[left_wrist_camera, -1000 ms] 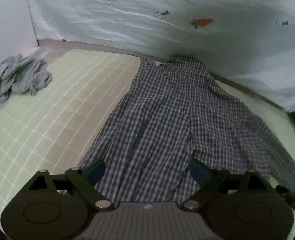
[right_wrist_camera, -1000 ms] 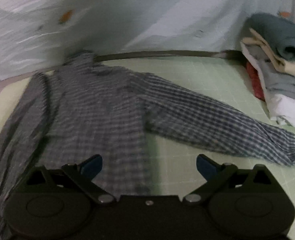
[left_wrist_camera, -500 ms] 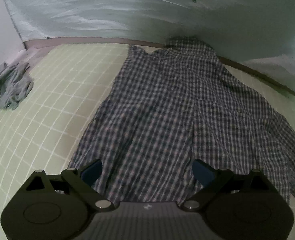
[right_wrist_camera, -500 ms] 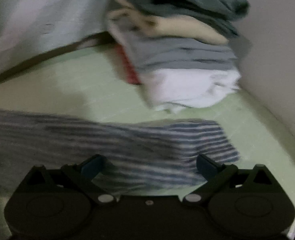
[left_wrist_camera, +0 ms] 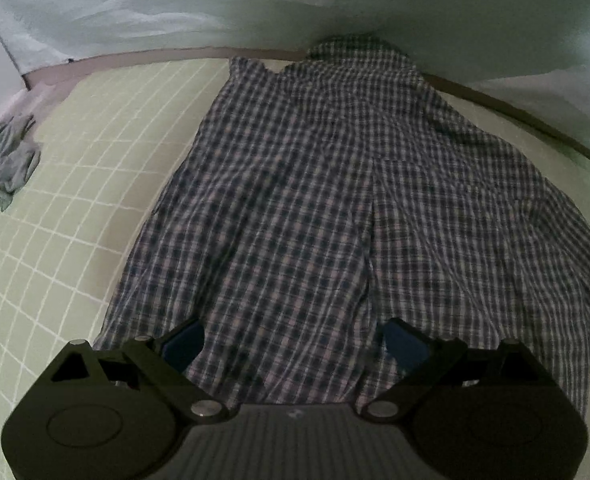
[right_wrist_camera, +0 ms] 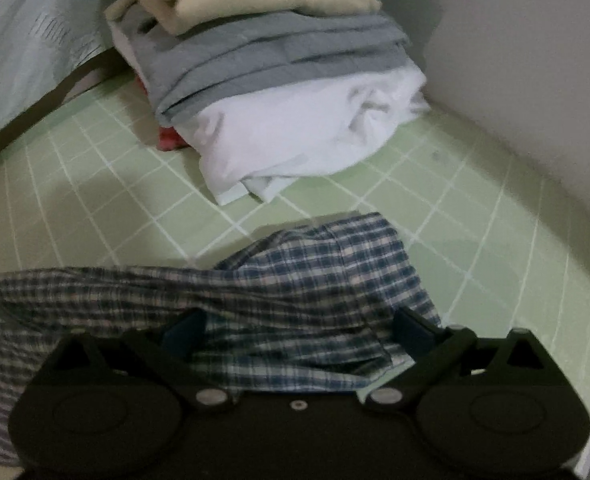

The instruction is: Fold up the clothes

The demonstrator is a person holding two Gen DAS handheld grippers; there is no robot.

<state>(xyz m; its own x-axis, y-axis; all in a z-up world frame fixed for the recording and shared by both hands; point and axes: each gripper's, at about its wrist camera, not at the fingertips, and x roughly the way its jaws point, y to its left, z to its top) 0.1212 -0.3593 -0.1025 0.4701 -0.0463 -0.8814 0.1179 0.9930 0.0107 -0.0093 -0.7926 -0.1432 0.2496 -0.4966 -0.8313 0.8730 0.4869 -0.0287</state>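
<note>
Far left, a crumpled grey garment (left_wrist_camera: 3, 172) lies on the green gridded mat (left_wrist_camera: 55, 208). The plaid shirt (left_wrist_camera: 335, 200) is spread flat on the mat, collar toward the pale sheet (left_wrist_camera: 255, 0) behind. The left claw (left_wrist_camera: 293, 344) hovers spread over the hem, holding nothing. The right claw (right_wrist_camera: 299, 330), likewise spread, straddles the sleeve cuff (right_wrist_camera: 335, 264) without pinching it. The step in hand appears to be the sleeve fold; next, closing on the cuff and carrying it across the body. Rightmost, a stack of folded clothes (right_wrist_camera: 279, 80) stands against the wall (right_wrist_camera: 515, 60).
</note>
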